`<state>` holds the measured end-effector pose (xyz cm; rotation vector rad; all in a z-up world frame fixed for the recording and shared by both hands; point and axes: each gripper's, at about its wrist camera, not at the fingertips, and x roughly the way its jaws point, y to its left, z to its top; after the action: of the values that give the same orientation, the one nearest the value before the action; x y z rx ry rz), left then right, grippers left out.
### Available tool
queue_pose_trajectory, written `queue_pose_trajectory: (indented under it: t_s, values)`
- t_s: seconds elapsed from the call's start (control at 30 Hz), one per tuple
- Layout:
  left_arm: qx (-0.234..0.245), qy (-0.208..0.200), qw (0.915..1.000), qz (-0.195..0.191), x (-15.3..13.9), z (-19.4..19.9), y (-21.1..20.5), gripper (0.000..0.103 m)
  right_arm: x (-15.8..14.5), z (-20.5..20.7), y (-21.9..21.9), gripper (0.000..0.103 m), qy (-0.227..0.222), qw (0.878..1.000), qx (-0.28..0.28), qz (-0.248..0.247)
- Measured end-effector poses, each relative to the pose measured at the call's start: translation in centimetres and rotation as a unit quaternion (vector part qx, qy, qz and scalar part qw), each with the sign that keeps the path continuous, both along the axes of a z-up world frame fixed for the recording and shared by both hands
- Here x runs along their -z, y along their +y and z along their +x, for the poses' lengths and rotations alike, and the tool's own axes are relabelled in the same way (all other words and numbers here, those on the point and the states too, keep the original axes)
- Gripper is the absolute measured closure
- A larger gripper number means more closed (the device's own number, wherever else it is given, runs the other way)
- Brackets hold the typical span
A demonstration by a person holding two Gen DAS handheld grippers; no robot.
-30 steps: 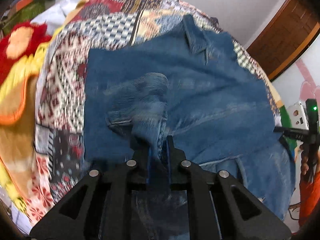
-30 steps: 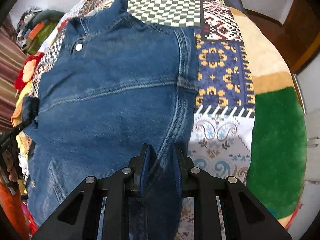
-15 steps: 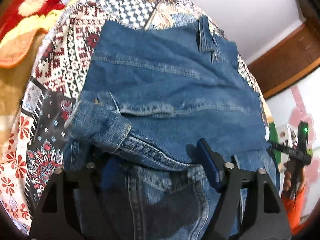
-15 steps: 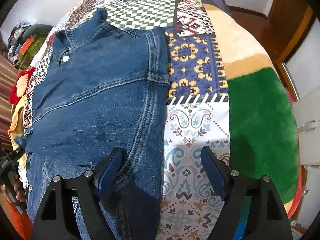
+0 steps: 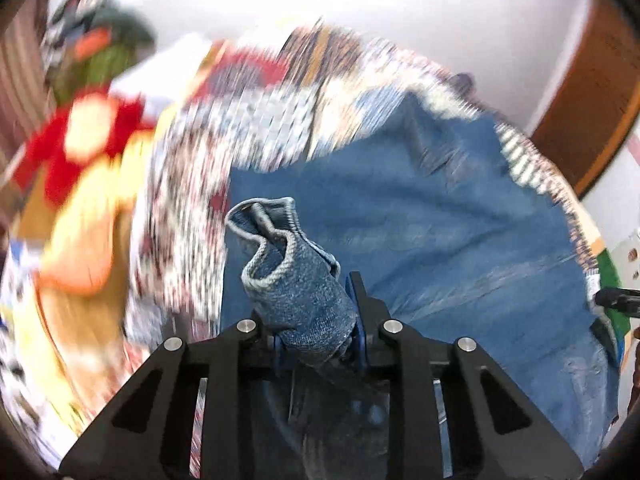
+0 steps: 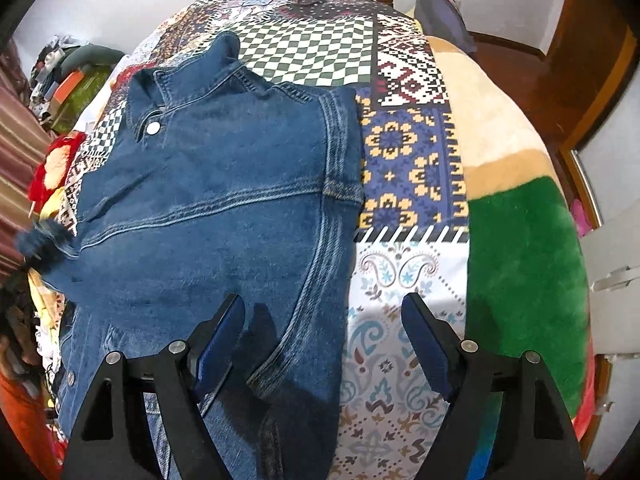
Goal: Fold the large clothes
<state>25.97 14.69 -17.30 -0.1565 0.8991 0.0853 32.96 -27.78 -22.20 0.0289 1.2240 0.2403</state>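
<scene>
Our left gripper (image 5: 316, 320) clamps the blue denim jacket's cuff (image 5: 288, 264) above the patchwork bedspread (image 6: 404, 160). Our right gripper (image 6: 324, 344) hangs released over the blue denim jacket (image 6: 224, 216).

The denim jacket (image 6: 224, 208) is coarse, matt blue cloth with raised, paler stitched seams and 1 shiny metal button at 11 o'clock. The sleeve cuff (image 5: 288, 272) shows rough, faded weave. The patchwork blanket (image 6: 408, 168) is printed cloth; its green patch at 3 o'clock looks plush. Both grippers are matt black plastic with bright metal screws.
</scene>
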Motion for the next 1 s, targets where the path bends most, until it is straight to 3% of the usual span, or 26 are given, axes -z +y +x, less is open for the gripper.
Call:
queue_pose_trajectory:
  t_s: [0.13, 0.3, 0.47, 0.57, 0.73, 0.8, 0.93, 1.0]
  values:
    - [0.049, -0.067, 0.9964, 0.016, -6.0, 3.3, -2.1, 0.078, -0.7, 0.5, 0.1, 0.024, -0.011, 1.0, -0.001, -0.006]
    - [0.089, -0.148, 0.9849, 0.011, -12.5, 4.6, -4.3, 0.078, -1.6, 0.9, 0.7, 0.024, -0.025, 1.0, -0.005, -0.018]
    - [0.092, -0.187, 0.9778, 0.026, -14.1, 4.7, -3.7, 0.078, -2.3, 1.4, 2.1, 0.024, -0.042, 0.998, -0.019, -0.038]
    - [0.079, -0.159, 0.9838, 0.022, -11.8, 5.0, -2.0, 0.078, -1.8, 1.7, 2.9, 0.024, -0.035, 0.998, -0.029, -0.039]
    - [0.051, -0.047, 0.9975, -0.012, -4.1, 5.4, 2.1, 0.078, 0.8, 2.2, 4.1, 0.023, 0.0, 0.998, -0.043, -0.039]
    - [0.044, -0.004, 0.9989, -0.018, -0.9, 5.0, 3.4, 0.077, 1.0, 2.2, 3.8, 0.014, -0.003, 0.999, -0.037, -0.039]
    - [0.035, 0.053, 0.9971, -0.043, 4.4, 3.3, 4.9, 0.073, 1.4, 2.4, 3.1, 0.013, 0.012, 0.999, -0.031, -0.023]
    - [0.029, 0.072, 0.9962, -0.041, 6.3, 2.4, 5.0, 0.064, 1.6, 2.5, 3.0, 0.012, 0.016, 0.999, -0.03, -0.02]
